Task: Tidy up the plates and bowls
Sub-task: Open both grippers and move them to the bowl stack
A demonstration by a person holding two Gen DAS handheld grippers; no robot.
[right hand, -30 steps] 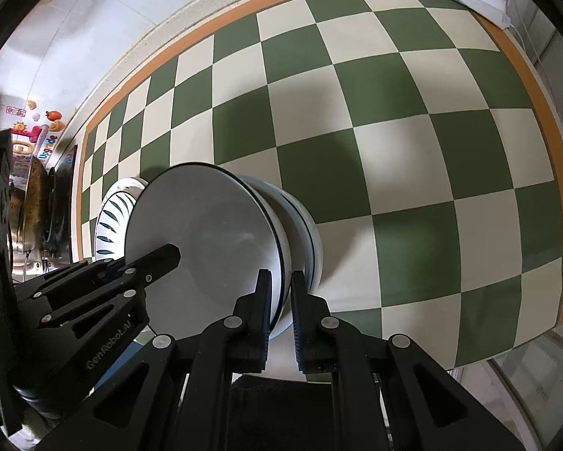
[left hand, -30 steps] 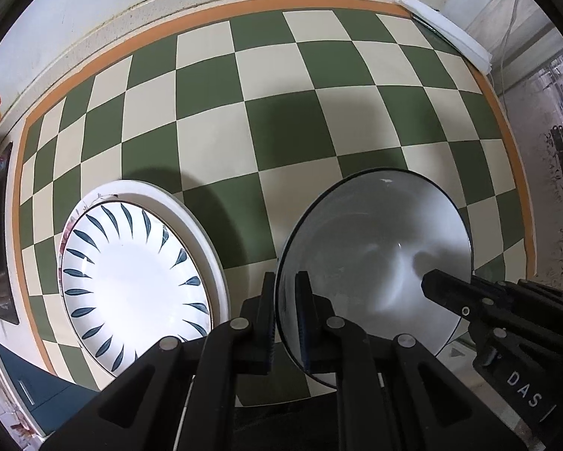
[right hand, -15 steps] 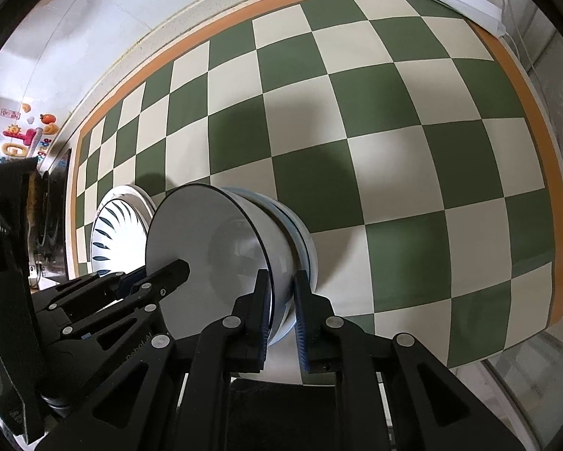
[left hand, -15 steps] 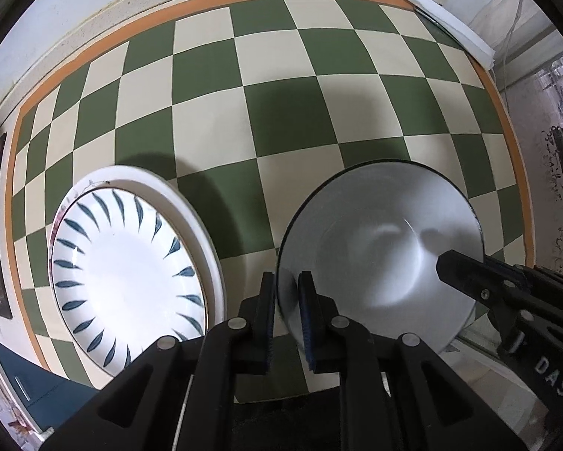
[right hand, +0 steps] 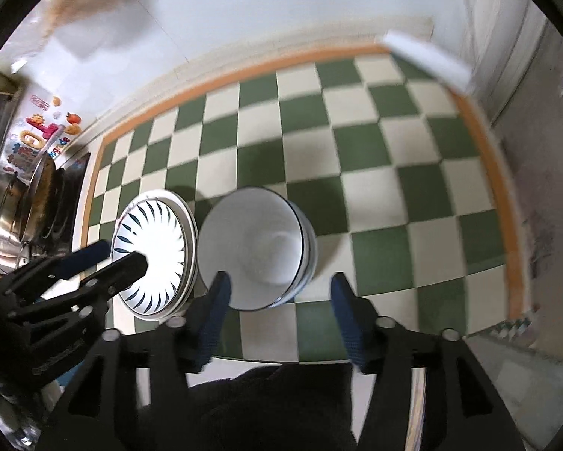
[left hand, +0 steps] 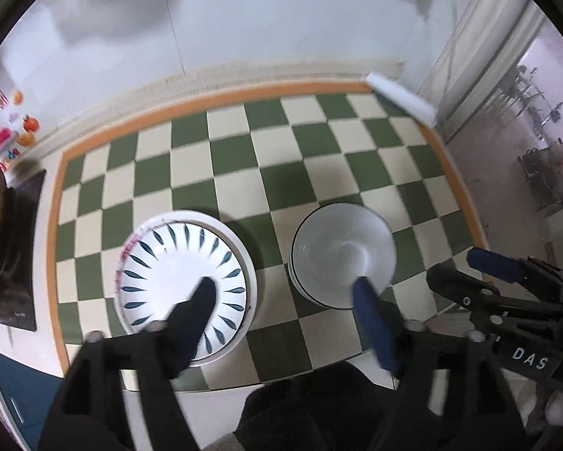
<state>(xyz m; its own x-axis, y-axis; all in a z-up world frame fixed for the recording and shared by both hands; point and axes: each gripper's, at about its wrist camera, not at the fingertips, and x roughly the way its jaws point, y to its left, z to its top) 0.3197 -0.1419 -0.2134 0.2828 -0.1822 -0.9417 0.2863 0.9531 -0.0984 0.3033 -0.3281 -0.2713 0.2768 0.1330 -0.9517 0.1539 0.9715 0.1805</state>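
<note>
A stack of white bowls with dark rims (left hand: 341, 251) (right hand: 255, 248) stands on the green checked tablecloth (left hand: 289, 173). Left of it sits a stack of white plates with blue leaf marks (left hand: 183, 282) (right hand: 153, 255). My left gripper (left hand: 285, 285) is open and empty, raised above and in front of both stacks. My right gripper (right hand: 279, 282) is open and empty, held just in front of the bowl stack. Each gripper shows at the edge of the other's view.
The cloth has an orange border (left hand: 213, 97) and lies against a white wall. A black stove with a metal pot (right hand: 14, 203) is at the left. A white strip (left hand: 401, 101) lies at the far right corner. The table's front edge is near me.
Both grippers have let go of the top bowl, opened wide and pulled back and up. The bowl now rests on the bowl stack.
</note>
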